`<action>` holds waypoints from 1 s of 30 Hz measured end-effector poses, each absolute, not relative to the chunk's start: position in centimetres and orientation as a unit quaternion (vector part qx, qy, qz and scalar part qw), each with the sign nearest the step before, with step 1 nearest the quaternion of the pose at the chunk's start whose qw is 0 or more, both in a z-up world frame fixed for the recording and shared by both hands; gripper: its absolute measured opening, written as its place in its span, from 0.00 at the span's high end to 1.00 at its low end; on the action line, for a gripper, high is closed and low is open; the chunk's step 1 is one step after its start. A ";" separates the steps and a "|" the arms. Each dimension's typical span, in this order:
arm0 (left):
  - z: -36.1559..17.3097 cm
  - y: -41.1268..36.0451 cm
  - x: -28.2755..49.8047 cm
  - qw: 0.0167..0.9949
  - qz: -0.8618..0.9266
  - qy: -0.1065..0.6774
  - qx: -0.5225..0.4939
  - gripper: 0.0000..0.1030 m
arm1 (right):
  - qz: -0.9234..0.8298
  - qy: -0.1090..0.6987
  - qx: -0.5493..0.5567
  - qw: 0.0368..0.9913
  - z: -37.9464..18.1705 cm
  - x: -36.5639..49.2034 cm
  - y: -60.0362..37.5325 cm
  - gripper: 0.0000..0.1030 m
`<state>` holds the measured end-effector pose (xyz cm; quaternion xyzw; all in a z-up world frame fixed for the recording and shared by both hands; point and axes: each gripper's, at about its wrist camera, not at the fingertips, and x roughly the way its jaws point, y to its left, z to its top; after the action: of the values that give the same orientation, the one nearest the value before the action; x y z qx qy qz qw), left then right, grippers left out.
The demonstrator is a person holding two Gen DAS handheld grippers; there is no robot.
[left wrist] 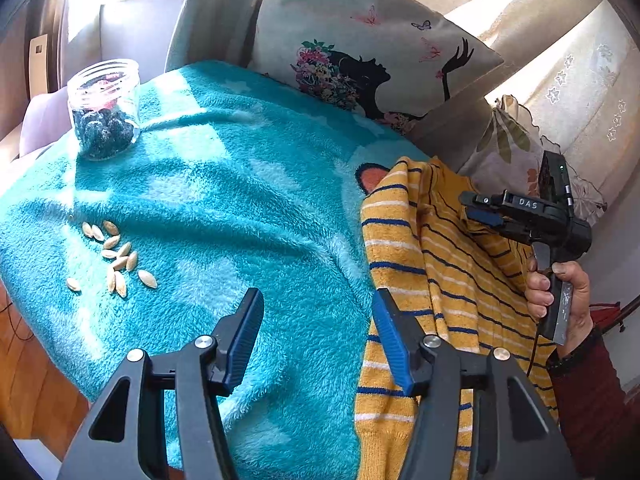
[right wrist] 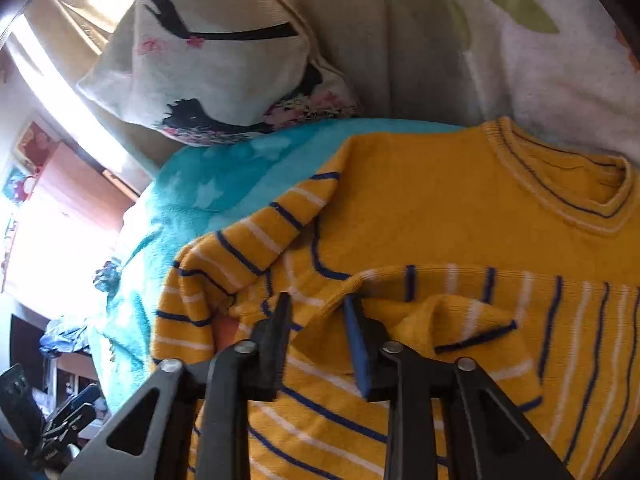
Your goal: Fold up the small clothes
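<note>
A small yellow sweater (left wrist: 436, 264) with navy and white stripes lies on a teal fleece blanket (left wrist: 224, 200). My left gripper (left wrist: 318, 304) is open and empty, hovering over the blanket at the sweater's left edge. My right gripper (right wrist: 318, 304) is open just above the sweater (right wrist: 440, 208), with a raised fold of striped knit (right wrist: 452, 296) beside its right finger. The sweater's collar (right wrist: 576, 196) lies at the far right. The right gripper also shows in the left wrist view (left wrist: 480, 210), held in a hand over the sweater.
A clear jar (left wrist: 105, 110) of dark berries stands on the blanket's far left. Several pale seeds (left wrist: 114, 258) lie scattered on the left. A printed pillow (left wrist: 360, 56) and a leaf-patterned cushion (left wrist: 516, 148) back the blanket. Wooden floor (left wrist: 32, 376) shows below the left edge.
</note>
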<state>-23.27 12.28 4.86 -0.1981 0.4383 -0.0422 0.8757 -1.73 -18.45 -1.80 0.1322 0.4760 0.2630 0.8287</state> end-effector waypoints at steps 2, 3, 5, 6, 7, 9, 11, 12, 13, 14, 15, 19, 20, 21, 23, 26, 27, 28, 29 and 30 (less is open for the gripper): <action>4.4 11.8 -23.1 0.873 -0.050 0.445 -0.192 0.46 | 0.274 0.461 0.124 0.835 -0.8 -2.6 -18.0 0.51; 4.2 11.4 -23.0 0.873 -0.055 0.448 -0.187 0.46 | 0.270 0.455 0.113 0.841 -0.3 -3.2 -17.7 0.50; 4.1 10.3 -23.0 0.870 -0.068 0.456 -0.176 0.46 | 0.261 0.444 0.097 0.852 0.8 -4.6 -18.2 0.46; 3.7 9.9 -22.8 0.868 -0.075 0.460 -0.171 0.46 | 0.259 0.441 0.092 0.854 1.0 -5.3 -18.5 0.45; 3.3 9.3 -22.7 0.865 -0.083 0.465 -0.167 0.46 | 0.261 0.440 0.091 0.855 1.2 -5.9 -18.7 0.45; 2.5 8.3 -22.4 0.860 -0.096 0.475 -0.158 0.46 | 0.260 0.440 0.092 0.855 1.2 -6.8 -19.4 0.45; 2.0 7.3 -22.0 0.856 -0.108 0.483 -0.152 0.46 | 0.250 0.442 0.091 0.857 0.9 -7.6 -20.3 0.45; 1.8 7.0 -21.7 0.854 -0.113 0.486 -0.150 0.46 | 0.246 0.442 0.093 0.858 0.8 -7.9 -20.7 0.45; 1.6 6.7 -21.4 0.852 -0.118 0.488 -0.149 0.46 | 0.244 0.442 0.096 0.858 0.8 -8.3 -21.2 0.45; 1.5 6.4 -20.9 0.849 -0.123 0.490 -0.151 0.46 | 0.243 0.441 0.101 0.858 0.7 -8.6 -21.6 0.45; 1.4 6.3 -20.5 0.847 -0.127 0.492 -0.155 0.46 | 0.242 0.441 0.107 0.858 0.7 -8.9 -21.9 0.45; 1.0 5.7 -18.8 0.841 -0.141 0.495 -0.165 0.77 | 0.240 0.431 0.112 0.862 1.1 -10.7 -23.1 0.45; 1.0 5.5 -18.3 0.836 -0.145 0.505 -0.162 0.89 | 0.238 0.429 0.110 0.864 1.2 -11.1 -23.3 0.45; 0.9 5.7 -18.0 0.832 -0.147 0.509 -0.166 0.89 | 0.235 0.426 0.109 0.867 1.3 -11.5 -23.6 0.45; 1.4 7.2 -17.4 0.829 -0.143 0.502 -0.199 0.90 | 0.224 0.421 0.103 0.873 1.4 -12.1 -24.3 0.45; 2.5 10.7 -16.3 0.844 -0.068 0.481 -0.227 0.90 | 0.204 0.417 0.086 0.882 1.4 -12.2 -25.1 0.45; 2.8 12.2 -15.9 0.847 -0.039 0.473 -0.239 0.90 | 0.199 0.418 0.084 0.883 1.4 -12.1 -25.4 0.45; 2.9 13.5 -15.6 0.846 -0.026 0.469 -0.253 0.89 | 0.195 0.419 0.083 0.883 1.3 -11.9 -25.5 0.45; 3.2 14.5 -15.5 0.844 -0.018 0.466 -0.266 0.89 | 0.192 0.420 0.083 0.883 1.1 -11.7 -25.5 0.45; 3.4 15.1 -15.5 0.844 -0.015 0.462 -0.271 0.89 | 0.190 0.421 0.081 0.884 1.0 -11.4 -25.3 0.45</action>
<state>-15.54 15.05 3.44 -0.2706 0.4625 -0.0153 0.8442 -11.44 -25.31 1.01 0.0806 0.4206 0.1897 0.8835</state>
